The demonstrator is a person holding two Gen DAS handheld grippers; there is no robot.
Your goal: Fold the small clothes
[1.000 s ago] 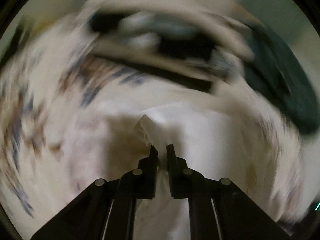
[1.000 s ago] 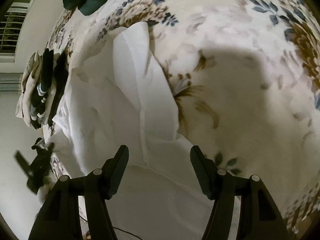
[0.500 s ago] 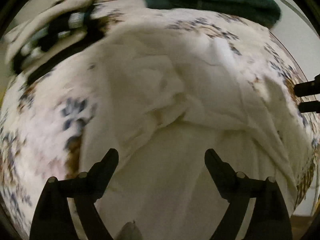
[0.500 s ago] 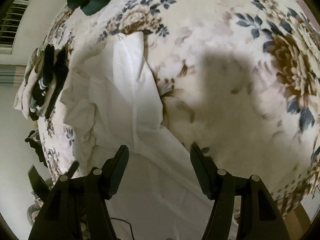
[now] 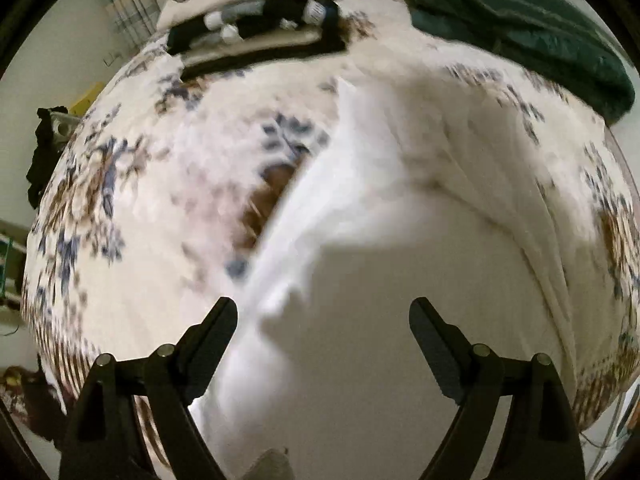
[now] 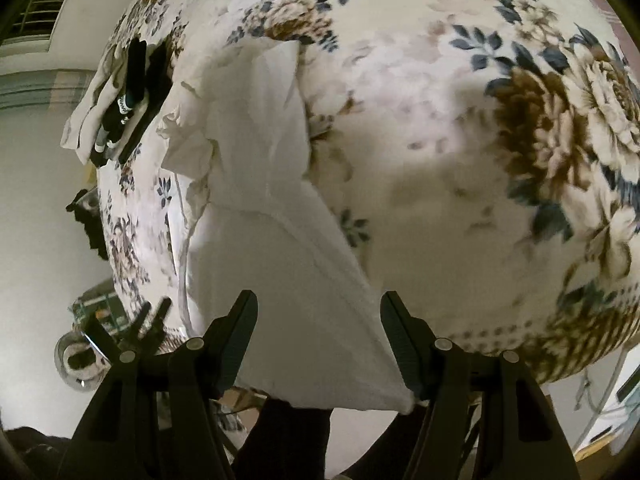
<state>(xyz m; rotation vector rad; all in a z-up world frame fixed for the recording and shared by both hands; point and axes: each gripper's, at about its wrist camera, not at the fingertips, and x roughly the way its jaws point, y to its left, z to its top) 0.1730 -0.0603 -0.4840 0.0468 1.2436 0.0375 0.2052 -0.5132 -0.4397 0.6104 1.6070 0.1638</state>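
Observation:
A white garment [image 5: 380, 208] lies spread and partly folded on a floral bedspread [image 5: 132, 184]; it also shows in the right wrist view [image 6: 256, 152]. My left gripper [image 5: 323, 310] is open and empty, just above the garment's near part. My right gripper [image 6: 319, 304] is open and empty, over the garment's near corner at the bed edge. The left gripper shows small at the lower left of the right wrist view [image 6: 154, 308].
A stack of folded beige and black clothes [image 5: 256, 32] lies at the far side of the bed, also in the right wrist view [image 6: 120, 96]. A dark green cloth [image 5: 520, 16] lies at the far right. The bed edge [image 6: 500, 340] is close below.
My left gripper was shut on a fold of the white garment a second ago; it has let go, opened and drawn back. My right gripper stays open and has pulled back a little.

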